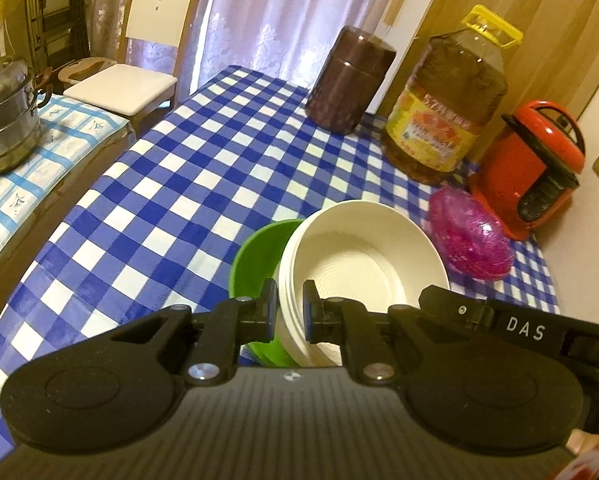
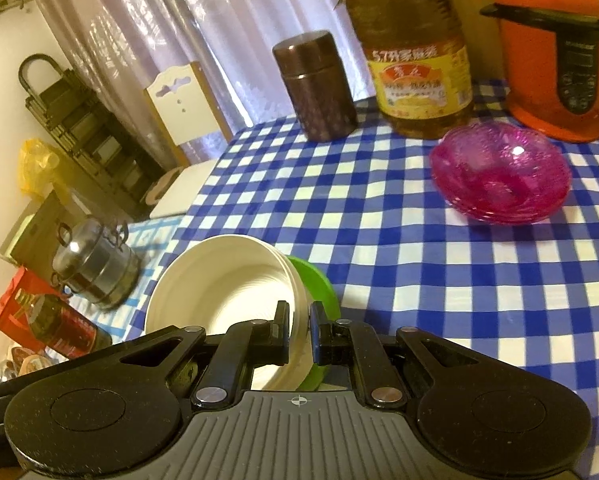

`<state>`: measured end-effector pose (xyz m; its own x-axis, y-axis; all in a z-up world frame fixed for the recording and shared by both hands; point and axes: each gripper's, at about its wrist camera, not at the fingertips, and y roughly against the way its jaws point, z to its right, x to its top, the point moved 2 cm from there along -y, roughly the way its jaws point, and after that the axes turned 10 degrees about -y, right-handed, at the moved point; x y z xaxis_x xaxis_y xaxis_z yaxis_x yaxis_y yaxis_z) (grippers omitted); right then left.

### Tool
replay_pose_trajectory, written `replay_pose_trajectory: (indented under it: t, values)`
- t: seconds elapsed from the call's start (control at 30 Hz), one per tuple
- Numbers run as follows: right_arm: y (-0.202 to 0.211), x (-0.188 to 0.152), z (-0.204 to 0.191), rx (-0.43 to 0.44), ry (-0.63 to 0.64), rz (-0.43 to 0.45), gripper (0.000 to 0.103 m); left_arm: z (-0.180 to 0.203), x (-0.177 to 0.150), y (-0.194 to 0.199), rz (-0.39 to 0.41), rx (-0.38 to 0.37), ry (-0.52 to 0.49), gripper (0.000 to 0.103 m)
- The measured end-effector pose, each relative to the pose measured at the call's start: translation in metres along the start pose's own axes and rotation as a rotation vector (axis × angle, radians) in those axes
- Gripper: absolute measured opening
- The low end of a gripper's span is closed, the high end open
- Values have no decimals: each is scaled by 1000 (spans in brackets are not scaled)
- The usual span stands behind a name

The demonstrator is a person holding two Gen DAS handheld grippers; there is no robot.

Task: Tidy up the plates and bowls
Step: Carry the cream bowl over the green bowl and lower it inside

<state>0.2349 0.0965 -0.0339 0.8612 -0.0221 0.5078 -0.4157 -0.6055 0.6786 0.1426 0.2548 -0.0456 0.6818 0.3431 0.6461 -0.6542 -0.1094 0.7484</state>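
Observation:
A stack of cream bowls (image 1: 363, 256) sits nested in a green bowl (image 1: 259, 256) above the checked tablecloth. My left gripper (image 1: 290, 308) is shut on the stack's left rim, one finger inside and one outside. My right gripper (image 2: 299, 332) is shut on the opposite rim of the same cream bowls (image 2: 227, 280), with the green bowl (image 2: 319, 284) behind it. Part of the left gripper's black body shows at the lower left of the right wrist view. A stack of pink glass bowls (image 2: 499, 176) rests on the table to the right, also in the left wrist view (image 1: 471, 236).
At the table's far side stand a brown canister (image 1: 349, 80), a large oil bottle (image 1: 447, 112) and a red pressure cooker (image 1: 535, 168). A steel steamer pot (image 1: 5, 116) sits on a side surface at left, beside a white chair (image 1: 139, 60).

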Motion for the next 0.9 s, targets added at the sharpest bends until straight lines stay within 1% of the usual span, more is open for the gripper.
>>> replay_pose_trajectory:
  t: [0.17, 0.4, 0.67, 0.9]
  values:
    - [-20, 0, -1, -15, 14, -26, 10, -5, 2, -14, -25, 5, -16, 11]
    - [-35, -4, 2, -38, 33, -47, 10, -7, -4, -29, -53, 18, -44, 11]
    - [-44, -9, 2, -65, 77, -59, 10, -5, -8, -36, -73, 28, -65, 11]
    - [-48, -10, 3, -69, 94, -66, 10, -4, -10, -39, -77, 37, -79, 11]
